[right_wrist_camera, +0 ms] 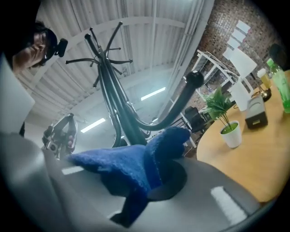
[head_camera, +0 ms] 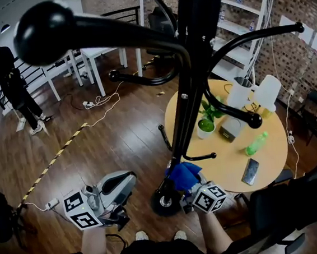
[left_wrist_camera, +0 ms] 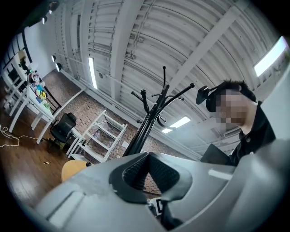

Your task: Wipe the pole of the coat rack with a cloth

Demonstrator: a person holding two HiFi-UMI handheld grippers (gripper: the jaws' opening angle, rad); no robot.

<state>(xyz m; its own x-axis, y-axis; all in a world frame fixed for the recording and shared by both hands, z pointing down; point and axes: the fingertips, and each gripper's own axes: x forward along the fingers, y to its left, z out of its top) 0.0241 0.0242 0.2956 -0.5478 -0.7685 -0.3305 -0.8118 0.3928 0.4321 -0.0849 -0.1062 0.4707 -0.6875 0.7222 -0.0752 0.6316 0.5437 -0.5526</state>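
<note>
The black coat rack pole [head_camera: 191,86] rises from its round base [head_camera: 165,202] on the wood floor, and its curved hooks spread toward me. My right gripper [head_camera: 191,185] is shut on a blue cloth [head_camera: 183,174], which lies against the pole just above the base. In the right gripper view the blue cloth [right_wrist_camera: 136,163] bunches over the right gripper [right_wrist_camera: 149,181], with the pole [right_wrist_camera: 111,104] behind it. My left gripper [head_camera: 125,184] hangs left of the base, apart from the pole. Nothing is held between the touching black pads [left_wrist_camera: 136,174] of the left gripper [left_wrist_camera: 146,171].
A round wooden table [head_camera: 268,157] stands right of the rack with a potted plant [head_camera: 206,123], a green bottle [head_camera: 256,143] and a phone [head_camera: 250,171]. A black chair [head_camera: 301,199] is at the lower right. Cables and a power strip [head_camera: 53,204] lie on the floor. A person [head_camera: 13,82] stands far left.
</note>
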